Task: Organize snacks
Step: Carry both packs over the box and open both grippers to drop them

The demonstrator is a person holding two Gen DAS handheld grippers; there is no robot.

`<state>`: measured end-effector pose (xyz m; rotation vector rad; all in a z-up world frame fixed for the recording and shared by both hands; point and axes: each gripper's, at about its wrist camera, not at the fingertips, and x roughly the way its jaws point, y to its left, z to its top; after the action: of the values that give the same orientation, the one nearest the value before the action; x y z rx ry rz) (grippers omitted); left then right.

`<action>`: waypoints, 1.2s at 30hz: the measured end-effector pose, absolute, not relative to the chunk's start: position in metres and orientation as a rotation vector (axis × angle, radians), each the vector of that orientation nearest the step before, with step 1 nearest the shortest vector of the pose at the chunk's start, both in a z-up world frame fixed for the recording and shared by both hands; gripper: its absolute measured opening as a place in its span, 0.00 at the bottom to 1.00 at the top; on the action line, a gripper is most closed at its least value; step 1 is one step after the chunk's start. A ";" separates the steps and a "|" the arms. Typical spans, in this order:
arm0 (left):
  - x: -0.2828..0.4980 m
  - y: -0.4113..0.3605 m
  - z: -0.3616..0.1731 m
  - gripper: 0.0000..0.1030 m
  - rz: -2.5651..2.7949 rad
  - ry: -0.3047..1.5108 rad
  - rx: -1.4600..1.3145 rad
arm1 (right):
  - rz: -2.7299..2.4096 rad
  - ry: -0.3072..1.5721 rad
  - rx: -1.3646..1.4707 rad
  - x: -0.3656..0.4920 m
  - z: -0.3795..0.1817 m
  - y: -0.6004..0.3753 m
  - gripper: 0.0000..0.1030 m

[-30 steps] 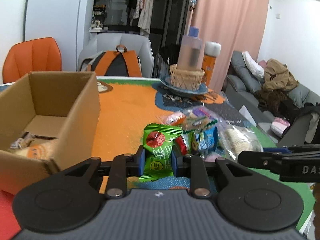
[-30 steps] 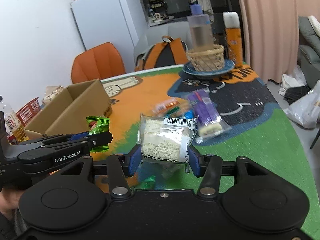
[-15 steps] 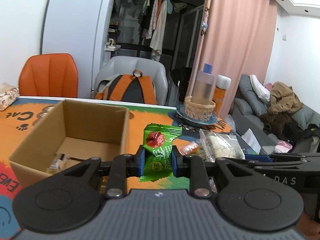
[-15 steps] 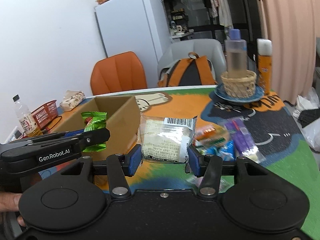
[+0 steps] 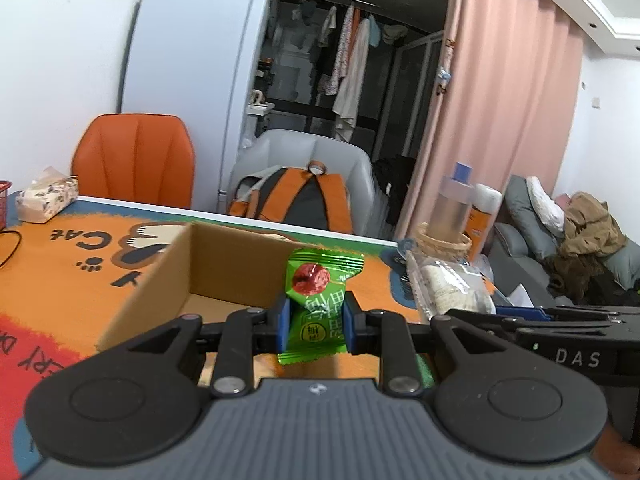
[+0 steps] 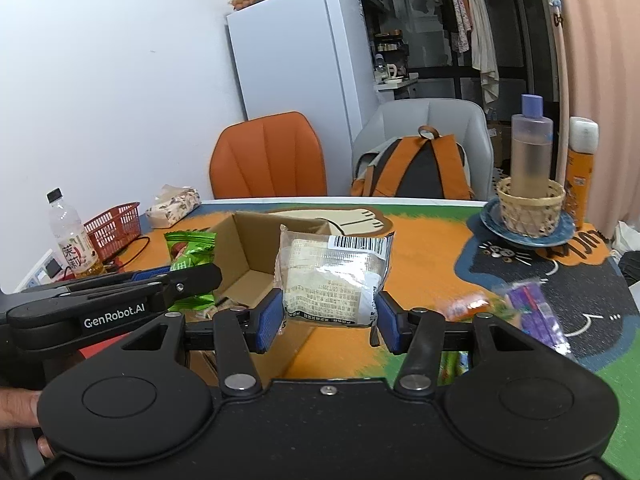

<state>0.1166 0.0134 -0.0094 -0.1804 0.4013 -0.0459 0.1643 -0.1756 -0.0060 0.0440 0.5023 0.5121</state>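
Note:
My left gripper point(image 5: 314, 326) is shut on a green candy packet point(image 5: 318, 292) and holds it above the near edge of an open cardboard box point(image 5: 176, 264). My right gripper point(image 6: 330, 316) is shut on a clear-wrapped pastry packet point(image 6: 332, 276), held in the air just right of the box point(image 6: 248, 248). The left gripper with the green packet point(image 6: 188, 254) also shows in the right wrist view, over the box. A few wrapped snacks lie inside the box point(image 6: 216, 308). Loose snacks point(image 6: 532, 308) lie on the mat at the right.
A wicker basket with a bottle point(image 6: 530, 200) stands on a blue plate at the back right. A red basket point(image 6: 114, 228), a drink bottle point(image 6: 74, 240) and a tissue pack point(image 6: 174, 210) stand at the left. Chairs and a backpack point(image 6: 416, 168) stand behind the table.
Both grippers have lifted away from the snack pile and moved left toward the box, each still holding its packet. The box now lies right under the left gripper.

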 end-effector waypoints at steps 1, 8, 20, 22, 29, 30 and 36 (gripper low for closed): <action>0.118 0.018 -0.010 0.24 -0.036 0.399 -0.186 | 0.515 0.501 0.044 0.165 -0.005 -0.173 0.49; 0.131 0.048 -0.014 0.24 0.033 0.405 -0.242 | 0.547 0.488 0.037 0.169 0.002 -0.152 0.49; 0.127 0.061 -0.017 0.44 0.106 0.420 -0.255 | 0.589 0.507 0.094 0.186 0.003 -0.136 0.49; 0.124 0.062 -0.016 0.44 0.107 0.417 -0.257 | 0.590 0.510 0.098 0.188 0.002 -0.133 0.49; 0.117 0.065 -0.016 0.51 0.120 0.413 -0.263 | 0.609 0.494 0.102 0.197 0.006 -0.120 0.60; 0.115 0.066 -0.016 0.55 0.125 0.414 -0.267 | 0.614 0.492 0.108 0.199 0.006 -0.120 0.65; 0.106 0.067 -0.017 0.77 0.136 0.402 -0.269 | 0.626 0.501 0.129 0.193 0.002 -0.131 0.77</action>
<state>0.1055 0.0674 -0.0165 -0.2691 0.4021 0.1361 0.1934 -0.1310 0.0017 0.1285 0.5014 0.6262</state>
